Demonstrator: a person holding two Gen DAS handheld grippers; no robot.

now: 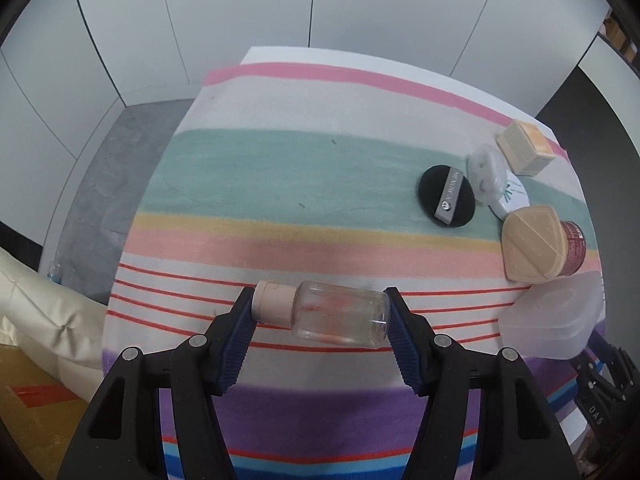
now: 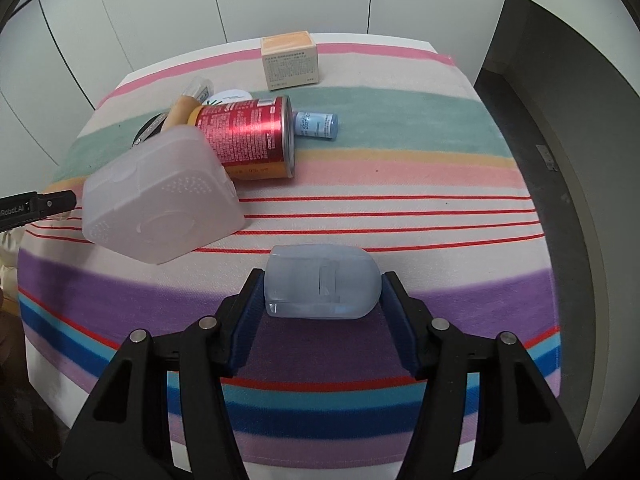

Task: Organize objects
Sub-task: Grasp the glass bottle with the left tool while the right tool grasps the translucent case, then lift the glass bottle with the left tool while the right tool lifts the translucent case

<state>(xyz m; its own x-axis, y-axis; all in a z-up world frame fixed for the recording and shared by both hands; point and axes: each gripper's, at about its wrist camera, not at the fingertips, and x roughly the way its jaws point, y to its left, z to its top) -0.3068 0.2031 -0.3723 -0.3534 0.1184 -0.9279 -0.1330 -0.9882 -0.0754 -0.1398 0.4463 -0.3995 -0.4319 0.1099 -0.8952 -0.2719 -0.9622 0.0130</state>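
Left tool (image 1: 320,312) pinches a clear bottle (image 1: 340,314) lying crosswise, pads on its beige cap (image 1: 272,302) and its base; right tool (image 2: 322,288) clamps a frosted bluish case (image 2: 320,282) between its pads; both sit low over the striped cloth (image 2: 400,216) on the bench; beyond and left of the right tool lie a translucent white box (image 2: 160,208), a toppled red can (image 2: 248,140), a small blue bottle (image 2: 316,125) and a beige carton (image 2: 290,64).

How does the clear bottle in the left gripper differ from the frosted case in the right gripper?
The clear bottle is see-through with a beige cap; the frosted case is cloudy pale blue with no cap. The bottle is cylindrical, the case flat-based with one rounded end. Both lie sideways between gripper pads on the striped cloth.
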